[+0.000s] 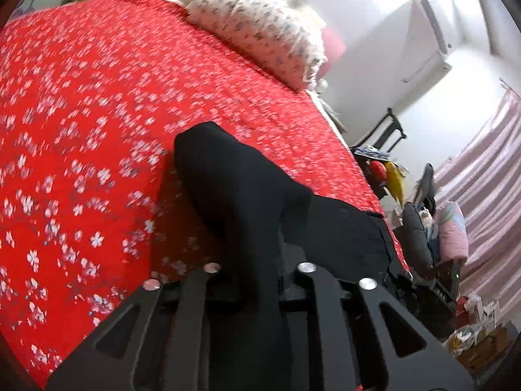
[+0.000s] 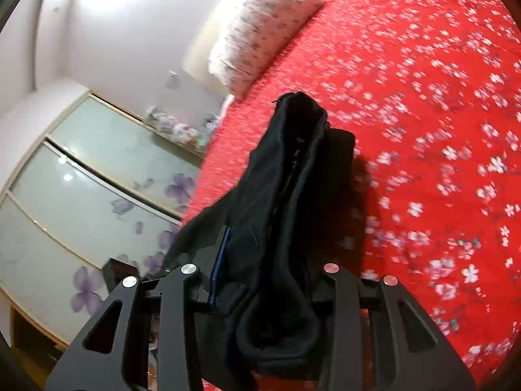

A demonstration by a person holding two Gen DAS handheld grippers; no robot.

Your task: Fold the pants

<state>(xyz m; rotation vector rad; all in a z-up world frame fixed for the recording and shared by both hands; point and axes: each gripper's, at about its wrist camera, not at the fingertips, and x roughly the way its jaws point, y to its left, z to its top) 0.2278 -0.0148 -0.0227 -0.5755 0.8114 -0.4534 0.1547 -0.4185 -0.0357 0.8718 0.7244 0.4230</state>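
Near the pillow (image 1: 260, 29), both grippers held black pants (image 1: 247, 189) above the bedspread (image 1: 81, 114): right gripper (image 2: 270, 280) pinching bunched cloth, left gripper (image 1: 257, 270) apparently gripping too, its fingertips hidden.

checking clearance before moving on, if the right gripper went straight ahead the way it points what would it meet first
Likely the black pants bunched between the right gripper's fingers and stretching ahead; past them lies the red floral bedspread. Depth is hard to judge.

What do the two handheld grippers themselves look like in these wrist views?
Both look alike. The left gripper and right gripper are matt black, with flat angular linkage arms pierced by triangular cut-outs and round silver pivot bolts at the joints. The right one shows a thin blue strip along one finger's inner edge. No cables, markings, hands or sleeves are visible.
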